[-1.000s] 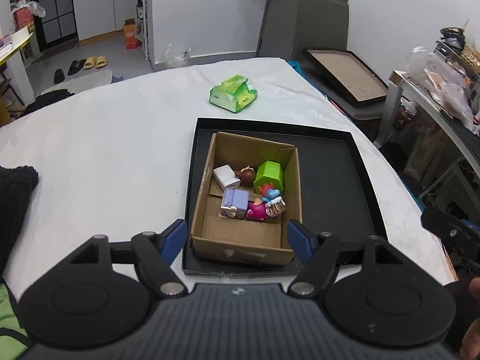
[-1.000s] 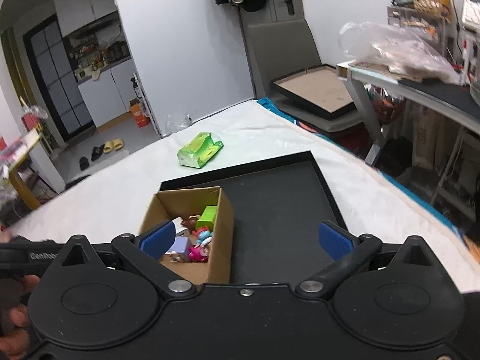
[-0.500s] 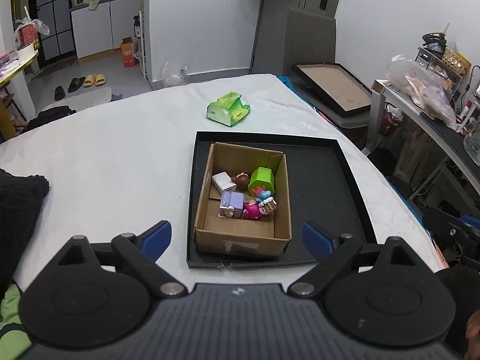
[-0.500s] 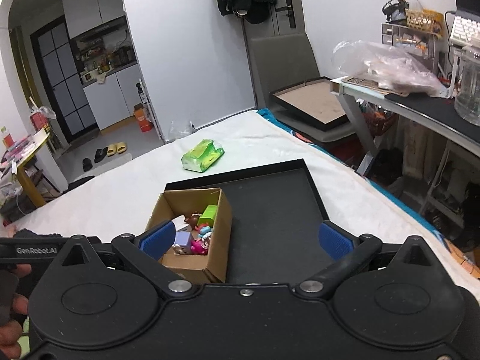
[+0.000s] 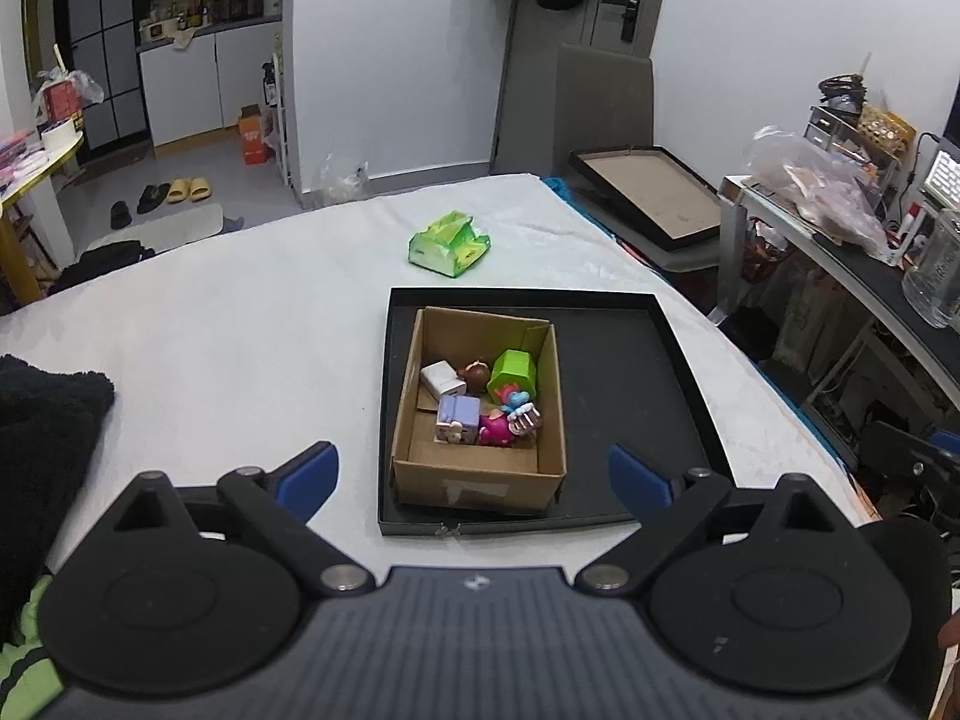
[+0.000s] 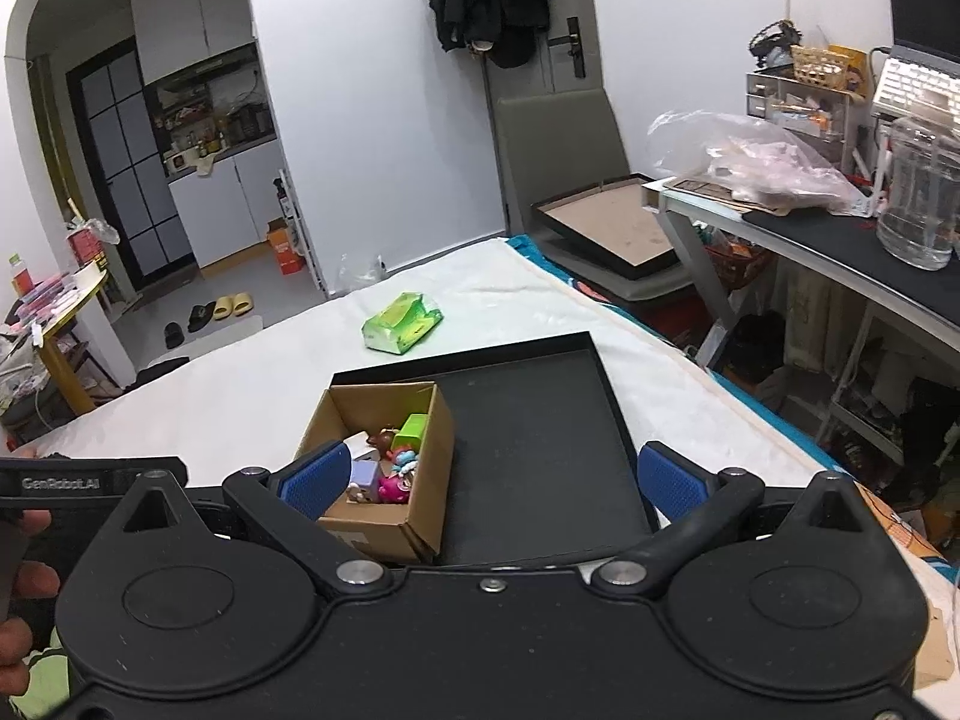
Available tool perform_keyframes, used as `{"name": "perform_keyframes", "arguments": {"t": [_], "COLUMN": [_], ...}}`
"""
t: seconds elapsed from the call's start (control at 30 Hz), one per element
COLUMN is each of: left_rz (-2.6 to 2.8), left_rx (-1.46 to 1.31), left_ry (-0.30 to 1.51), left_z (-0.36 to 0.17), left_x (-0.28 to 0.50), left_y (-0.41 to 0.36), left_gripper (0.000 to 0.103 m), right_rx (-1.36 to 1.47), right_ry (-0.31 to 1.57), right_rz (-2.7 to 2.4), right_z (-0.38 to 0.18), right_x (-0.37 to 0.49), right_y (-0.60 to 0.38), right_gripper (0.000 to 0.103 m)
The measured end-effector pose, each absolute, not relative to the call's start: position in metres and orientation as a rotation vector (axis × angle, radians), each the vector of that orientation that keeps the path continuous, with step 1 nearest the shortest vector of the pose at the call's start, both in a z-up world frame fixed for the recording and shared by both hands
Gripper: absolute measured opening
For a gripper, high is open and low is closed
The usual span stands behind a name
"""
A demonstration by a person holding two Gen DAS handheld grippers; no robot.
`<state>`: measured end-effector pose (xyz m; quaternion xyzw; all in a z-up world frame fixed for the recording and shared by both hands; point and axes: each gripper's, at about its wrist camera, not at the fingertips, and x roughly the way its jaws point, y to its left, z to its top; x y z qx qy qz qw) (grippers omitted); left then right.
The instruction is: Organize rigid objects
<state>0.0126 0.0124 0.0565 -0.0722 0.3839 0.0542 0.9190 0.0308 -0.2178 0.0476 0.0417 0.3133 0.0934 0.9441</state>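
An open cardboard box [image 5: 474, 480] stands in the left half of a shallow black tray [image 5: 624, 372] on a white table. It holds several small toys: a white block [image 5: 443, 379], a brown figure [image 5: 477, 373], a green cube [image 5: 513, 373], a purple block [image 5: 458, 417] and a pink figure [image 5: 495, 429]. The box [image 6: 384, 525] and tray [image 6: 540, 414] also show in the right wrist view. My left gripper [image 5: 474, 474] is open and empty, above the tray's near edge. My right gripper [image 6: 489, 476] is open and empty, near the tray's front.
A green packet [image 5: 450, 245] lies on the table beyond the tray. A black cloth [image 5: 42, 420] lies at the table's left. The table edge runs along the right, with a framed board [image 5: 651, 195], a chair and a cluttered desk [image 6: 840, 228] beyond.
Both grippers have pulled back and risen from the box, so box and tray look smaller and farther. The left jaws have opened wider. The toys have not moved.
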Motion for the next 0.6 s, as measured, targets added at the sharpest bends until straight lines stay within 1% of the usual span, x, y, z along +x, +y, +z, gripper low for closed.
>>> {"name": "perform_keyframes", "arguments": {"t": [0.6], "left_rz": [0.089], "left_rx": [-0.134], "left_ry": [0.780], "left_z": [0.063], "left_x": [-0.002], "left_y": [0.012], "left_gripper": [0.097], "right_rx": [0.030], "right_ry": [0.641], "right_rz": [0.216], "right_z": [0.050], "right_x": [0.019], "right_y": [-0.206], "right_gripper": [0.103]}}
